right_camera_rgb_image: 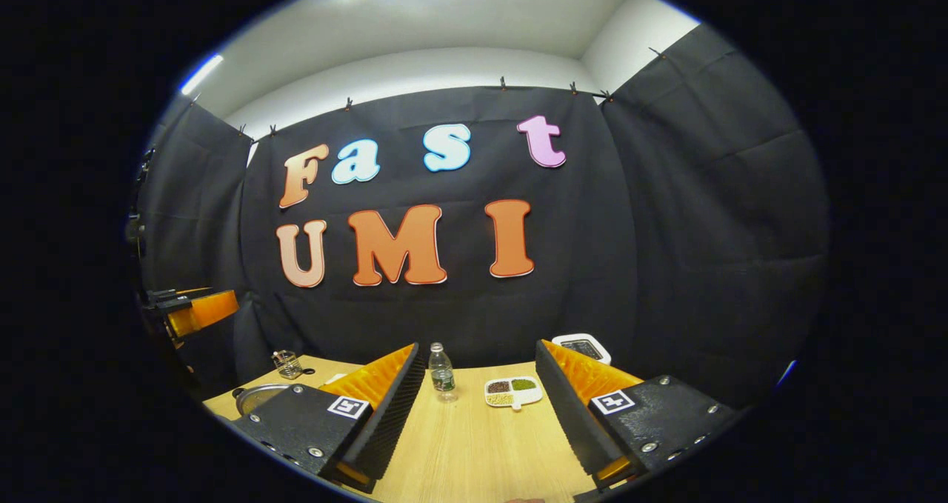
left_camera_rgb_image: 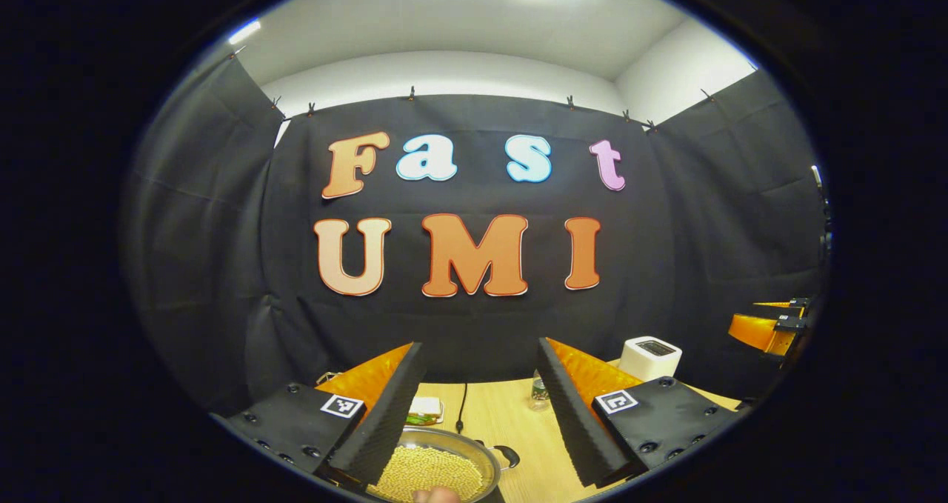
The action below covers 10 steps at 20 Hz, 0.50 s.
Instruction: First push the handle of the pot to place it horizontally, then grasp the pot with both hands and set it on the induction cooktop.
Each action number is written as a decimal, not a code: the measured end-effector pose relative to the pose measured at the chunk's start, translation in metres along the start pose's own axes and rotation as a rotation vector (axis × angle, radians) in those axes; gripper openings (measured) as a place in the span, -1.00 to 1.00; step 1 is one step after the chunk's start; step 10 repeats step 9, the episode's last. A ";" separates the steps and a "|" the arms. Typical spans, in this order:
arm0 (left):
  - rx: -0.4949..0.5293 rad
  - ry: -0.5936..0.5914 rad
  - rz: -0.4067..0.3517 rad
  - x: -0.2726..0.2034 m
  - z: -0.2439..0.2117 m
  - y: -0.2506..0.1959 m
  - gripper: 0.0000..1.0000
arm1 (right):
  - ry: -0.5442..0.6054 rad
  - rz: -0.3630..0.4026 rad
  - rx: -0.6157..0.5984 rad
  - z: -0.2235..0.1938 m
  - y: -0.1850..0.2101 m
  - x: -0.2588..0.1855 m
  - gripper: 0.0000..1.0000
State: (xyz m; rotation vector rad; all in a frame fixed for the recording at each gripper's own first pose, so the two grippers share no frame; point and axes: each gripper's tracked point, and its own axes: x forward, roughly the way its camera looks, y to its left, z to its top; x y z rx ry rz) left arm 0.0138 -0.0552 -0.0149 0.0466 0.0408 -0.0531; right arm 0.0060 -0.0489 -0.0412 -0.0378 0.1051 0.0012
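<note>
Two grippers are held spread and empty above the table (right_camera_rgb_image: 474,444). The pot (left_camera_rgb_image: 437,470) is seen at six o'clock beneath the left gripper (left_camera_rgb_image: 478,407), its handle (left_camera_rgb_image: 507,455) untouched. Pushing it level is judged next; the right gripper (right_camera_rgb_image: 474,407) must be lowered.

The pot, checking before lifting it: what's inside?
The pot holds small yellow grains, heaped. The left claw's finger covers its left edge; its bottom is hidden.
</note>
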 end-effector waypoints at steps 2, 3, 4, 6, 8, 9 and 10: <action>-0.008 0.002 -0.005 0.002 0.000 -0.008 1.00 | 0.010 -0.006 0.010 -0.004 -0.009 -0.002 0.88; -0.012 0.007 -0.010 0.002 0.000 -0.012 1.00 | 0.016 -0.014 0.013 -0.006 -0.015 -0.002 0.88; -0.014 0.013 -0.016 0.003 -0.002 -0.015 1.00 | 0.021 -0.021 0.012 -0.008 -0.020 -0.001 0.88; -0.023 0.015 -0.013 0.004 -0.002 -0.018 0.87 | 0.026 -0.029 0.016 -0.010 -0.028 -0.001 0.87; -0.027 0.012 -0.006 0.004 0.000 -0.015 0.96 | 0.024 -0.034 0.020 -0.011 -0.032 -0.003 0.87; -0.029 0.011 -0.003 0.005 -0.001 -0.015 0.97 | 0.024 -0.036 0.021 -0.011 -0.033 -0.004 0.87; -0.029 0.011 -0.003 0.005 -0.001 -0.015 0.97 | 0.024 -0.036 0.021 -0.011 -0.033 -0.004 0.87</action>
